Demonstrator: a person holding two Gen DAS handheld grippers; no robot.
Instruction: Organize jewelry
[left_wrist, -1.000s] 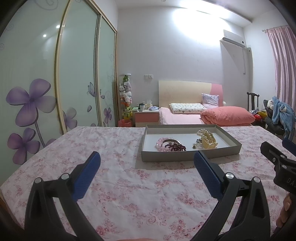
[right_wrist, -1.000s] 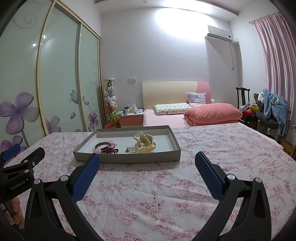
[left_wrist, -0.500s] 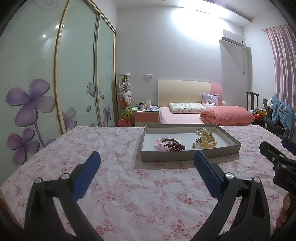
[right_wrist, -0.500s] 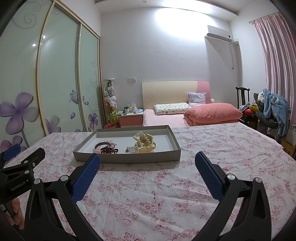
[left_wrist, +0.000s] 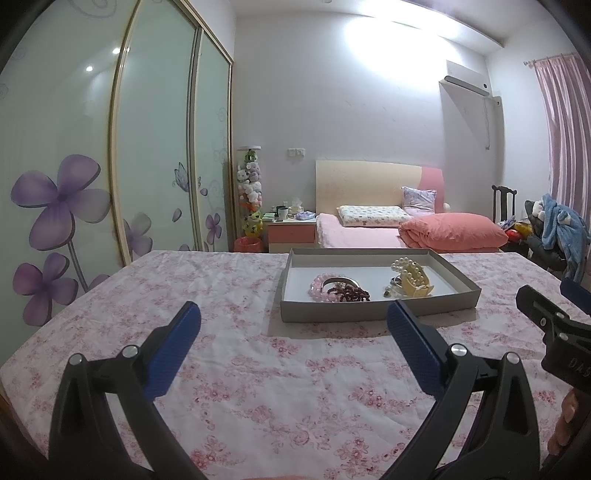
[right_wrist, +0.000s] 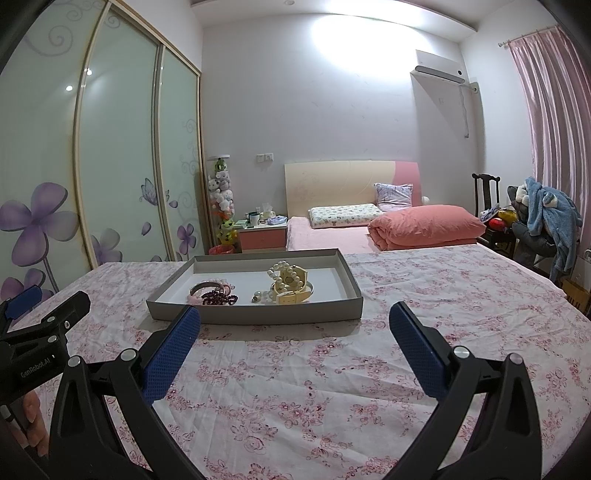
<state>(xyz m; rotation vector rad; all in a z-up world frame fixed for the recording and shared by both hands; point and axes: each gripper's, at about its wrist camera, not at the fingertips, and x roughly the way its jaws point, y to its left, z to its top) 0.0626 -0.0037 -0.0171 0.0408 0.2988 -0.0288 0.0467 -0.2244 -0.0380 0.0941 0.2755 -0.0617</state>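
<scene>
A shallow grey tray (left_wrist: 376, 314) (right_wrist: 255, 315) sits on the floral tablecloth ahead of both grippers. Inside it lie a pink bead bracelet (left_wrist: 318, 288) (right_wrist: 192, 295), a dark red bead bracelet (left_wrist: 351, 294) (right_wrist: 218, 297), a pearl string (left_wrist: 406, 267) (right_wrist: 282, 267) and a cream watch (left_wrist: 415, 288) (right_wrist: 291, 290). My left gripper (left_wrist: 293, 343) is open and empty, short of the tray's near wall. My right gripper (right_wrist: 294, 343) is open and empty, also just short of the tray. Each gripper shows at the edge of the other's view.
The table is covered with a pink floral cloth (left_wrist: 258, 369). Behind it stand a bed with a pink duvet (left_wrist: 454, 230), a bedside cabinet (left_wrist: 291, 232), sliding wardrobe doors (left_wrist: 92, 166) on the left and a chair with clothes (left_wrist: 554, 229) on the right.
The left wrist view has shifted very slightly; the tray sits a touch higher in it. Both grippers stay open and empty, and the jewelry has not moved.
</scene>
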